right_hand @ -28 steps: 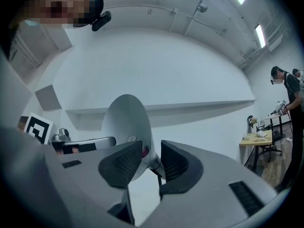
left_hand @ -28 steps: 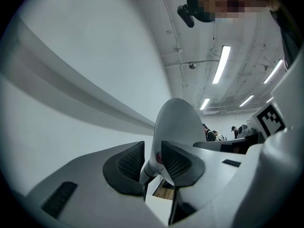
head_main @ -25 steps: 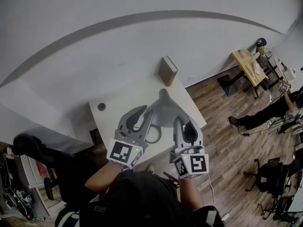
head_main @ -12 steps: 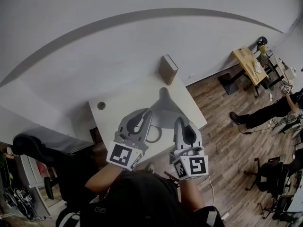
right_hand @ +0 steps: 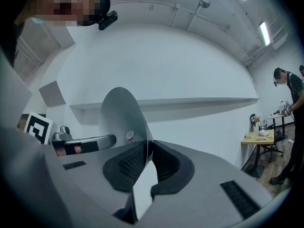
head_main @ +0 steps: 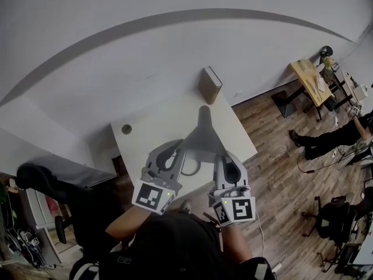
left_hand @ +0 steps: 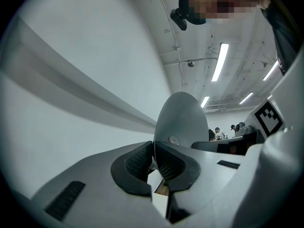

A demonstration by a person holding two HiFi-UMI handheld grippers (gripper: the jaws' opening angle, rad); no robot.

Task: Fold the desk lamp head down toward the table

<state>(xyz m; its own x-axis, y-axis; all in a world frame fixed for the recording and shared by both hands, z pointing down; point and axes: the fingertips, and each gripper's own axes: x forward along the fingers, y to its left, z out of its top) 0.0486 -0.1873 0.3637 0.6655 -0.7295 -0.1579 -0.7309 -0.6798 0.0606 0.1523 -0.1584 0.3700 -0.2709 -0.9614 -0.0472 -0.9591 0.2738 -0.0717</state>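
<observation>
- The lamp head (head_main: 201,134) stands over the middle of the white table (head_main: 148,127), between your two grippers. It is a thin grey disc, seen nearly edge-on in both gripper views.
- Your left gripper (head_main: 176,147) has its jaws drawn in narrow and closing. The disc's rim sits between the pads (left_hand: 134,161), which look pressed onto it.
- Your right gripper (head_main: 223,156) has the opposite edge the same way, rim between the pads. Its jaws are opening a touch, so treat that side as the weaker hold.
- The shell looks like thin, stiff sheet with a smooth matt face. I judge it light to move but slippery under a pinch at the very edge. It could twist or slide out if you lever hard from one side.
- Take it deeper, with more rim inside the pads. Keep both sides level so the push goes into the hinge, not the shell.
- The neck and hinge lie under the head in the head view, so I can't tell how stiff the joint is. Expect some friction and press down steadily.
- If the joint is tight, the base may lift or skid on the smooth table.
</observation>
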